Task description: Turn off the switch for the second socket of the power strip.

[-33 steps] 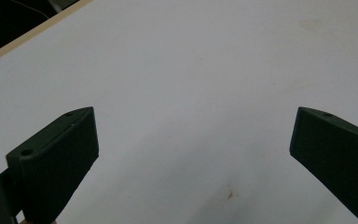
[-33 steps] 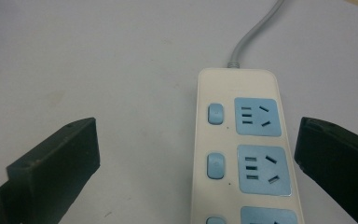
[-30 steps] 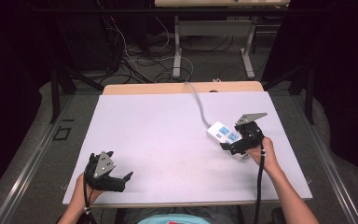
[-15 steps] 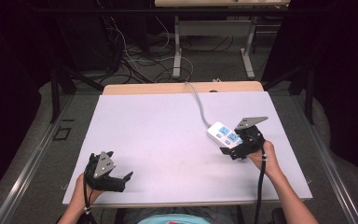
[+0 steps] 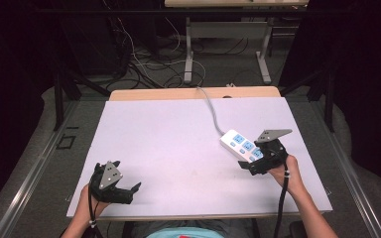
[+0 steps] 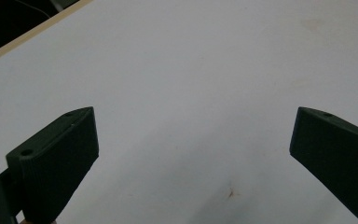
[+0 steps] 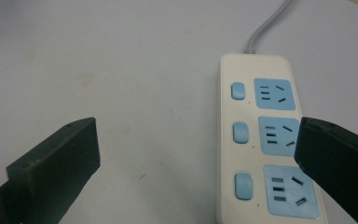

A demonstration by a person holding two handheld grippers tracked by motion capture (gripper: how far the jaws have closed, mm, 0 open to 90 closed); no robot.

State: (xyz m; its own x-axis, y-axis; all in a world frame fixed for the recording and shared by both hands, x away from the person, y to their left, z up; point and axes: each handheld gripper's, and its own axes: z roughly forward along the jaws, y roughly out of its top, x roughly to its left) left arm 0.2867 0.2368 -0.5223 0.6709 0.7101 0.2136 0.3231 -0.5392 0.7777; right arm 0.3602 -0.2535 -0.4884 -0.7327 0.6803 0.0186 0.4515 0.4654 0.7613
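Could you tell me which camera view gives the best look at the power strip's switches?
The right gripper view: the power strip lies close, its three blue switches and sockets distinct. The high view shows the strip small beside the right gripper. The left gripper view shows bare table.

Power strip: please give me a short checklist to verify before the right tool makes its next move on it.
1. Right tool open: ok.
2. Power strip between its jaws: not ok, one jaw is above the sockets.
3. Sockets without plugs: ok.
4. Grey cable runs away off the far edge, free of the tools: ok.
5. Left tool open, apart from the strip: ok.
6. Switch positions: cannot tell.
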